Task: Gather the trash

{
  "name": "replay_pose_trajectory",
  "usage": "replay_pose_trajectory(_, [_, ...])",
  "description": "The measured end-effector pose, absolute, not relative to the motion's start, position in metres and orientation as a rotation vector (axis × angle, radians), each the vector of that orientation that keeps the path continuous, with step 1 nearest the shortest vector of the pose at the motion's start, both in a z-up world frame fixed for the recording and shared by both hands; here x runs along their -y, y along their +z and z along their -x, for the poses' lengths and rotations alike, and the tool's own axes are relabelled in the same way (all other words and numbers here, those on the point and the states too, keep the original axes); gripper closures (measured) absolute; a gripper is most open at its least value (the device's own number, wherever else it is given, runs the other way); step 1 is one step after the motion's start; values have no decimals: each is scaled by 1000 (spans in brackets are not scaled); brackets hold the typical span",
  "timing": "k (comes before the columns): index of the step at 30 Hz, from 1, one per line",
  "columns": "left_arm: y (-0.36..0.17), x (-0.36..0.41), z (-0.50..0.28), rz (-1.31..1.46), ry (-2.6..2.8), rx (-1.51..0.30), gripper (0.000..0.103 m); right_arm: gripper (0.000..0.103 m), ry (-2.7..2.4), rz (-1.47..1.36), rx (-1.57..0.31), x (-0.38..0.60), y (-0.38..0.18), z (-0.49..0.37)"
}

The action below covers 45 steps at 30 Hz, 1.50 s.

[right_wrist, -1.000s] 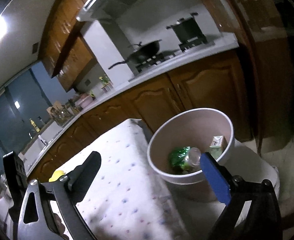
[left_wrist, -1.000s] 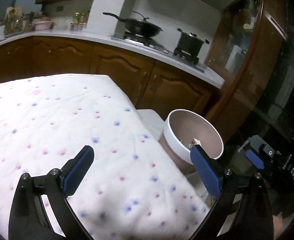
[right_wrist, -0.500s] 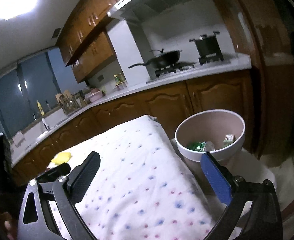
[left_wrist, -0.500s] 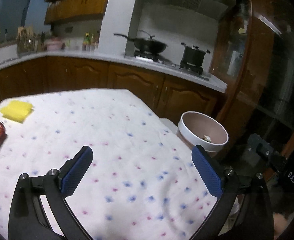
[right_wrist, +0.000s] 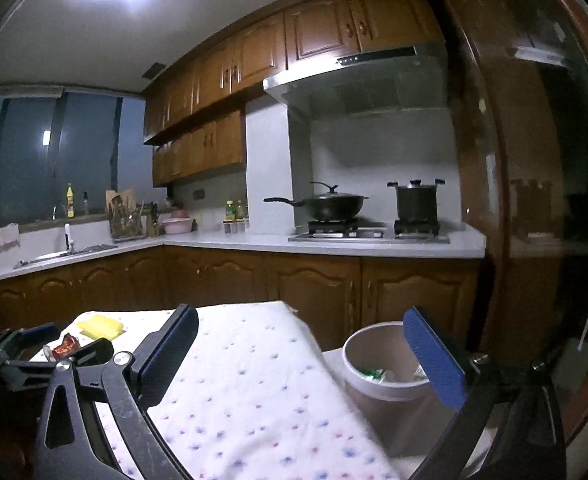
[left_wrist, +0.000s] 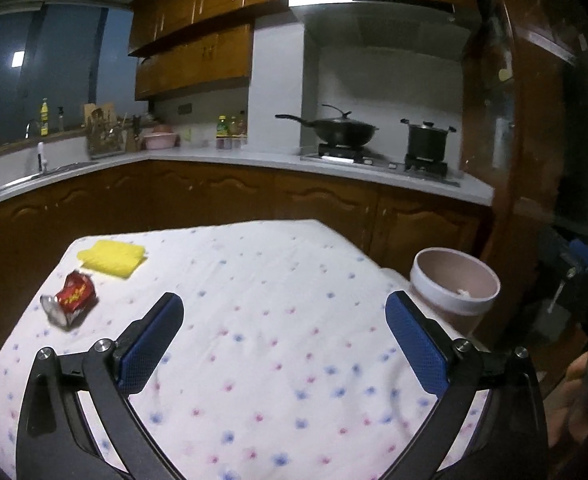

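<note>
Pulling back from bin [left_wrist: 454, 284]; both tools [left_wrist: 280, 340] [right_wrist: 302, 356] wide open, empty; red wrapper [left_wrist: 72, 296] now visible.

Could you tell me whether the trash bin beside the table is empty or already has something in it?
Not empty: the right wrist view shows green and pale trash lying inside the upright, lidless bin.

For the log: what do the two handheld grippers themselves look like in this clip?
Both match. The left gripper and right gripper each have a black, angular metal frame with triangular cut-outs and silver screw heads. Each carries two long flat fingers faced with textured blue pads. No cables or markings are visible.
</note>
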<state>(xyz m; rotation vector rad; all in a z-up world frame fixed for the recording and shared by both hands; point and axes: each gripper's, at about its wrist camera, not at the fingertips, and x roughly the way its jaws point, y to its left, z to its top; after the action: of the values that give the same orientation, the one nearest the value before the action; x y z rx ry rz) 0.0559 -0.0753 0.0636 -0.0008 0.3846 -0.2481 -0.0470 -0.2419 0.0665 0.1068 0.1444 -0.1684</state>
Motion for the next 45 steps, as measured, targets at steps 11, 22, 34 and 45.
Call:
replay_pose_trajectory(11, [36,71,-41,-27,-215,-405,0,0,-147,-127,-289,238,13,34])
replay_pose_trajectory(22, [29,71,-32,-47,-182,-428,0,0,-122,-136,-317,235,6,38])
replay_pose_trajectory(34, [25,65,-30,-36,-163,-428,0,0,-116,-147,-339,234,-5,38])
replay_pose_trajectory(45, [26,66,-28,-40,-179,-424,0,0,-112,-153,-346,234,-6,38])
